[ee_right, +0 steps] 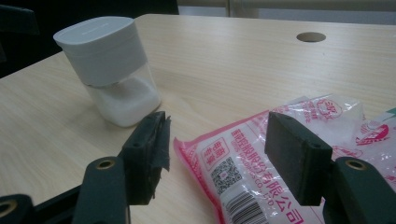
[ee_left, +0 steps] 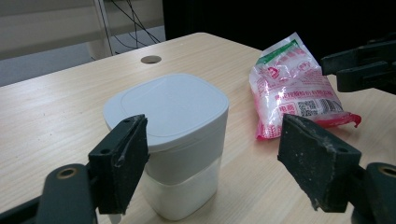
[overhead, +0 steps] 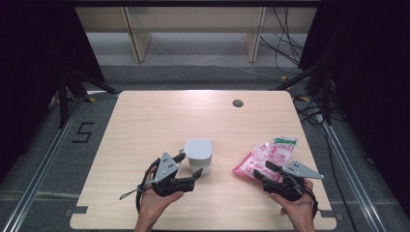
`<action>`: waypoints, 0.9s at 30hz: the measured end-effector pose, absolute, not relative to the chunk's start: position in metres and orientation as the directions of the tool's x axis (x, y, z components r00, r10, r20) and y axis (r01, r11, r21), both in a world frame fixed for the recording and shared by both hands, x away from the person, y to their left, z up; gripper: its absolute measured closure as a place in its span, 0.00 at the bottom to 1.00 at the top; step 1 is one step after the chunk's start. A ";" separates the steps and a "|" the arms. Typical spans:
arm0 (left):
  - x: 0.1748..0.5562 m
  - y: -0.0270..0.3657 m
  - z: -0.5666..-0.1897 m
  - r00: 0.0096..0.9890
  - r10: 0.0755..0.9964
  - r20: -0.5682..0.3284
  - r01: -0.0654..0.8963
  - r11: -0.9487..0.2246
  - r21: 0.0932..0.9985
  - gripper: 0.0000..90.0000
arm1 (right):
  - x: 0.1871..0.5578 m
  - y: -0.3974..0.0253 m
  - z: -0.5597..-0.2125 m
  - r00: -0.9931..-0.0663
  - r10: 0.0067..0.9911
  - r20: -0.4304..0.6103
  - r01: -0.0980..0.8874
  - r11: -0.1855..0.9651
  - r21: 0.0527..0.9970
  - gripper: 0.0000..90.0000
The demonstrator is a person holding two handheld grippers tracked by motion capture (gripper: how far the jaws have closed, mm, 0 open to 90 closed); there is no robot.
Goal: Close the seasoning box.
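A white jar [overhead: 198, 155] with a rounded-square lid stands upright near the middle of the worktop [overhead: 145, 125], its clear lower part holding a white powder. The left gripper [overhead: 189, 169] sits just beside it on the person's side, its fingers [ee_left: 122, 163] spread wide — one by the jar's left wall, the other well out past its right side, neither clearly touching. In the left gripper view the jar [ee_left: 170, 140] stands between the fingers, closer to the left one.

To the right lies a pink-and-clear bag [overhead: 266, 157], flat on the worktop with a green strip at its far end. The right gripper [overhead: 263, 170] is at the bag's near end, fingers [ee_right: 292, 156] open — they straddle the printed corner with the barcode in the right gripper view, the bag [ee_right: 243, 163] lying under and between them, not pinched. A round hole [overhead: 237, 103] marks the far side of the worktop.
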State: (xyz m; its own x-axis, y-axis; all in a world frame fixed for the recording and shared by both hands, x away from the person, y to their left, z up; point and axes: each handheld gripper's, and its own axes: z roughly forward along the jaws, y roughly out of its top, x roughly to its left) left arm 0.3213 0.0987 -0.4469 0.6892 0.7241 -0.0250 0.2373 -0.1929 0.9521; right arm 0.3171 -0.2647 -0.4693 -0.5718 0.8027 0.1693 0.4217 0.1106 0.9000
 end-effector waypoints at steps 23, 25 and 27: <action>0.309 0.093 -0.460 0.703 0.711 0.000 0.225 -0.222 0.949 0.26 | 0.312 -0.257 -0.471 -0.627 0.771 0.112 0.387 0.182 0.904 0.41; 0.307 0.093 -0.461 0.701 0.713 -0.005 0.227 -0.217 0.950 0.26 | 0.311 -0.257 -0.471 -0.628 0.770 0.113 0.388 0.184 0.903 0.41; 0.307 0.094 -0.461 0.708 0.706 0.022 0.210 -0.240 0.948 0.26 | 0.310 -0.255 -0.472 -0.622 0.774 0.119 0.390 0.174 0.904 0.41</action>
